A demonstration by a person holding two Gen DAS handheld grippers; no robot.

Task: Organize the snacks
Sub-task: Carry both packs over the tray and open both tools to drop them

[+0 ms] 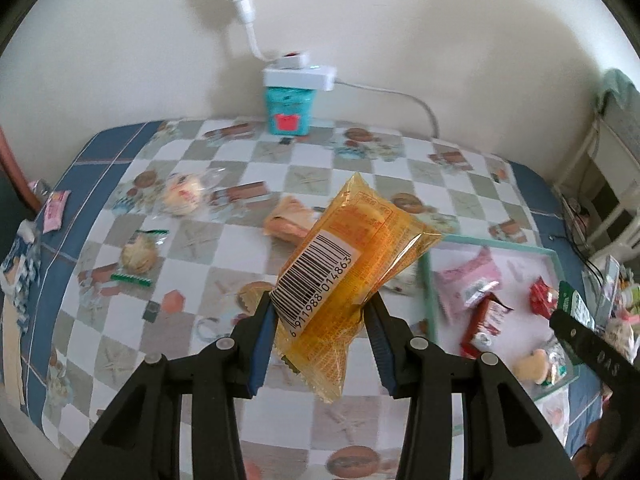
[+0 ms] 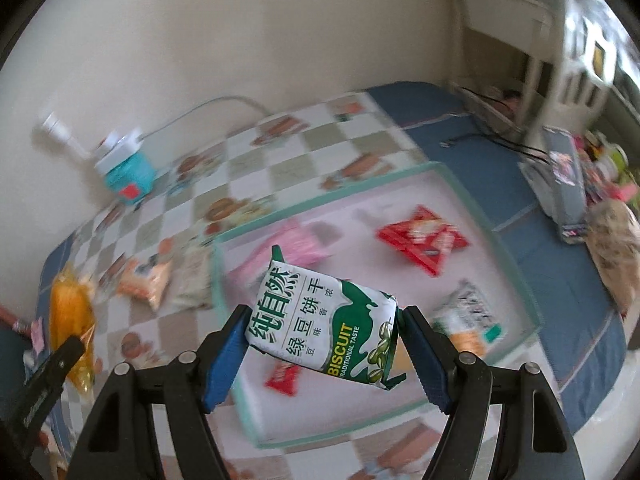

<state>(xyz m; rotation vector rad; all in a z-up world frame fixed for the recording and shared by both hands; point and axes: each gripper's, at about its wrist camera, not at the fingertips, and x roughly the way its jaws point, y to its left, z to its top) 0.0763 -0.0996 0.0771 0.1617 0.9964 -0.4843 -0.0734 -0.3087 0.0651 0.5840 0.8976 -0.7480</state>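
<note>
The left gripper (image 1: 320,320) pinched an orange snack packet (image 1: 344,264) at frame centre, lifted above a checkered tablecloth (image 1: 120,340). The right gripper (image 2: 322,334) clamped a green-and-white biscuit pack (image 2: 324,328) over a shallow green-rimmed tray (image 2: 496,240) holding other snacks. Loose snacks lay on the cloth at left; a teal box (image 1: 289,112) stood against the cream wall (image 1: 440,20), top centre.

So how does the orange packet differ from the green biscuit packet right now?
The orange packet is see-through, with a barcode facing up; the biscuit packet is opaque white and green with printed lettering. The orange packet sits in the left tool, over the checked cloth; the biscuit packet sits in the right tool, over the tray. Both are gripped and lifted.
</note>
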